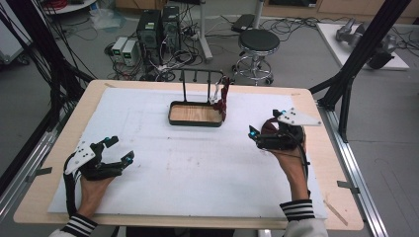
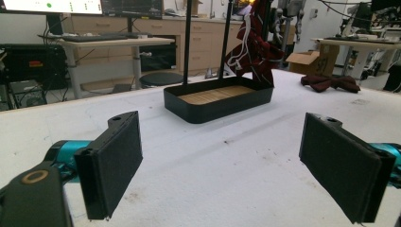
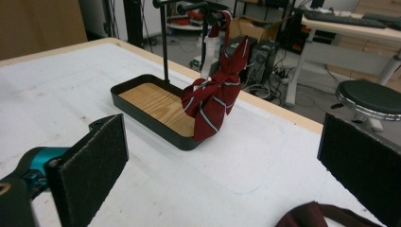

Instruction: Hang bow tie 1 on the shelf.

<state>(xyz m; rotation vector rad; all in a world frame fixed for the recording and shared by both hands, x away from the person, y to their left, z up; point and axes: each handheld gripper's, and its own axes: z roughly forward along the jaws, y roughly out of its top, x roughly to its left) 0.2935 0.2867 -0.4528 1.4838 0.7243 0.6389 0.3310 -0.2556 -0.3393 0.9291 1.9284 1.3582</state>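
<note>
**Both grippers open over the table, one bow tie on the rack, one on the sheet**

The wooden table (image 1: 59, 148) is covered by a big white sheet (image 1: 197, 168). At the far middle of this sheet stands a black tray (image 1: 195, 114) with a wooden bottom, and a thin black rack (image 1: 200, 79) rises from its back edge.

The left gripper (image 1: 116, 150) is held low near the left front part of the sheet. Its jaws are wide apart and nothing is between them; in the left gripper view they frame the tray from a distance. The right gripper (image 1: 256, 134) is at the right side of the sheet, well apart from the tray. Its jaws are also spread wide and they hold nothing.

A dark red striped bow tie (image 3: 213, 101) hangs from the right end of the rack, with its lower tip over the tray's corner. A second dark red bow tie (image 2: 330, 83) lies flat on the sheet, just beside the right gripper, not touched by the jaws.
</note>
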